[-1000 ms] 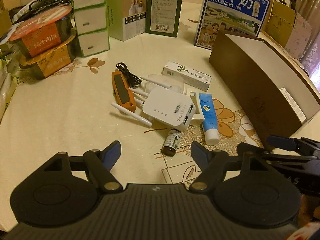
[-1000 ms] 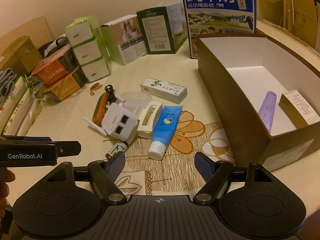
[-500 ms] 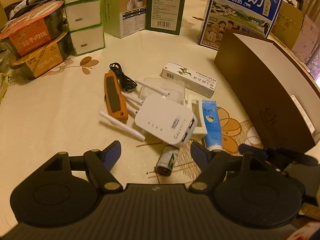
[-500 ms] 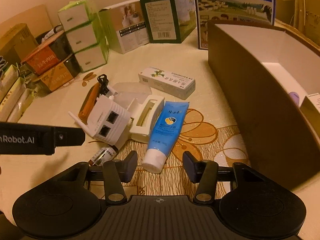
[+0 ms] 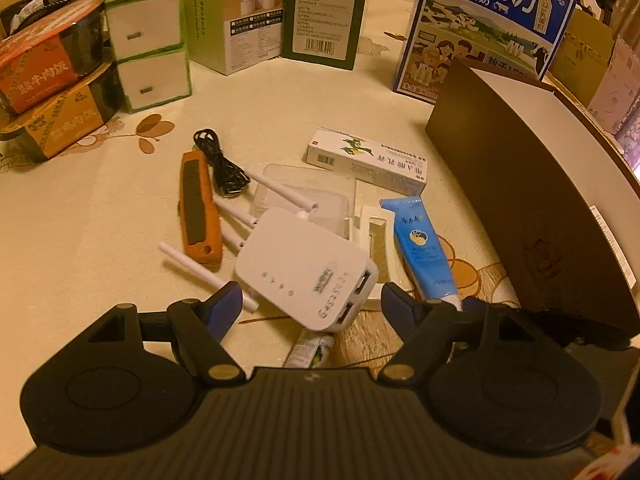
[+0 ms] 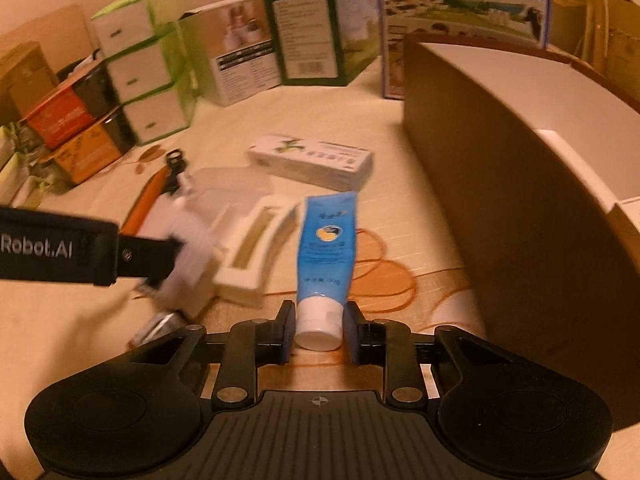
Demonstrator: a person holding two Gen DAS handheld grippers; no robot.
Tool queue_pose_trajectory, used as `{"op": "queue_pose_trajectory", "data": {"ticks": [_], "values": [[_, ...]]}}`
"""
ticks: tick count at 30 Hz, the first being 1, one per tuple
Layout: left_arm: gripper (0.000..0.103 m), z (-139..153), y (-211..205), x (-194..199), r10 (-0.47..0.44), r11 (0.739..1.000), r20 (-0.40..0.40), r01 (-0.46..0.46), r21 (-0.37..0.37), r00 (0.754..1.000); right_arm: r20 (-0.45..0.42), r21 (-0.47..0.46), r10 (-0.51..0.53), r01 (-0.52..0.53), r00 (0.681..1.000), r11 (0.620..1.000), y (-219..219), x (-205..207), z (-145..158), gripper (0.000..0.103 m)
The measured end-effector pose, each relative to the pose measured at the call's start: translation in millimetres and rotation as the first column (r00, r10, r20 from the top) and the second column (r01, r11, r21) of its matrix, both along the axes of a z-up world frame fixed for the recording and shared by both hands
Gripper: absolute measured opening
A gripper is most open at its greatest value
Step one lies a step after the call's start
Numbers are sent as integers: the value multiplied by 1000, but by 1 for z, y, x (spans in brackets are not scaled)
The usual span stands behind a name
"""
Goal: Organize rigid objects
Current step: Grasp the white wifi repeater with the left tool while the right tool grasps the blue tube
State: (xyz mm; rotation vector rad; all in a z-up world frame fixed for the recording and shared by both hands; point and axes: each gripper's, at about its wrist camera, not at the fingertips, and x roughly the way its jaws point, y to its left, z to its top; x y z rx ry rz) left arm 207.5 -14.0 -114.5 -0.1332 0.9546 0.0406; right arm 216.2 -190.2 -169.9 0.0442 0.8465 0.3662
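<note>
Right tongs (image 6: 318, 334) just closed onto blue tube (image 6: 326, 256) cap, left tongs (image 5: 310, 304) wide over router (image 5: 306, 266)

Cream tablecloth (image 5: 100, 216) under blue tube (image 6: 326, 248)

The tablecloth (image 5: 100, 220) is cream with brown leaf and orange swirl prints. A tube (image 6: 326, 248) is bright blue with a white cap and a yellow and dark round mark. The router (image 5: 304, 268) is white, the knife (image 5: 198, 208) orange with a dark grey strip, the cable (image 5: 220, 164) black. The big box (image 6: 520, 216) is dark brown outside, white inside. A small carton (image 5: 368, 160) is white with a green sprig. The milk box (image 5: 484, 28) is blue and white
</note>
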Motion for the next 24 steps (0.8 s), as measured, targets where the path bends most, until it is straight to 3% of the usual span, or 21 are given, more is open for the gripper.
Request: {"op": "queue_pose_trajectory", "data": {"ticks": [4, 8, 15, 19, 24], "values": [[76, -11, -1, 2, 1, 998, -5, 0, 57, 1000, -3, 4, 2, -2, 1000, 1000, -10, 1, 1, 22], [75, -19, 21, -5, 31, 999, -27, -30, 24, 999, -6, 12, 2, -1, 1000, 1000, -14, -1, 0, 22], [72, -21, 45, -23, 82, 995, -48, -79, 68, 995, -19, 17, -1, 1, 1000, 1000, -13, 2, 3, 22], [71, -12, 49, -25, 75, 994, -40, -78, -73, 996, -27, 12, 7, -6, 1000, 1000, -12, 7, 2, 23], [72, -9, 49, -5, 113, 975, -22, -115, -190, 993, -36, 33, 11, -10, 999, 999, -13, 11, 4, 35]]}}
